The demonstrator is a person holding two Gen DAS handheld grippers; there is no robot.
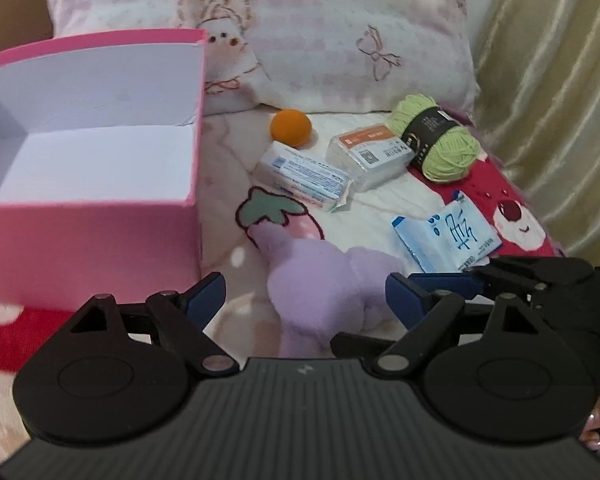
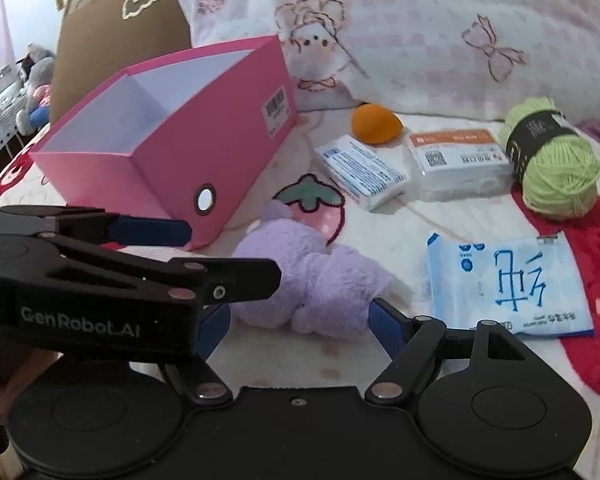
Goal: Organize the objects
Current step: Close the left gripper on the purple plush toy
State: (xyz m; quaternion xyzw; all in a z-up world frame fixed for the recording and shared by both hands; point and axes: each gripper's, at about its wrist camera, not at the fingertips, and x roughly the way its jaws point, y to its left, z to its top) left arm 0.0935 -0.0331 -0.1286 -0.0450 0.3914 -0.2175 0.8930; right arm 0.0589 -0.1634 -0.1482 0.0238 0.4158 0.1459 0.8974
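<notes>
An empty pink box [image 1: 92, 240] [image 2: 172, 152] stands open on the bed at the left. A purple plush toy [image 1: 324, 280] [image 2: 300, 280] lies just right of it. My left gripper [image 1: 306, 294] is open, its blue pads either side of the plush, not touching. My right gripper [image 2: 300, 324] is open just in front of the plush. Behind lie an orange ball [image 1: 291, 127] [image 2: 376, 124], a white-blue packet [image 1: 304, 178] [image 2: 360, 172], a clear pack with an orange label [image 1: 370, 152] [image 2: 458, 160], green yarn [image 1: 436, 138] [image 2: 552, 160] and a blue wipes pack [image 1: 446, 236] [image 2: 508, 284].
A pink patterned pillow [image 1: 300, 32] [image 2: 420, 32] lies behind the objects. A gold curtain [image 1: 552, 80] hangs at the right. A brown cushion [image 2: 120, 40] sits behind the box. The left gripper's body [image 2: 100, 272] crosses the right wrist view at the left.
</notes>
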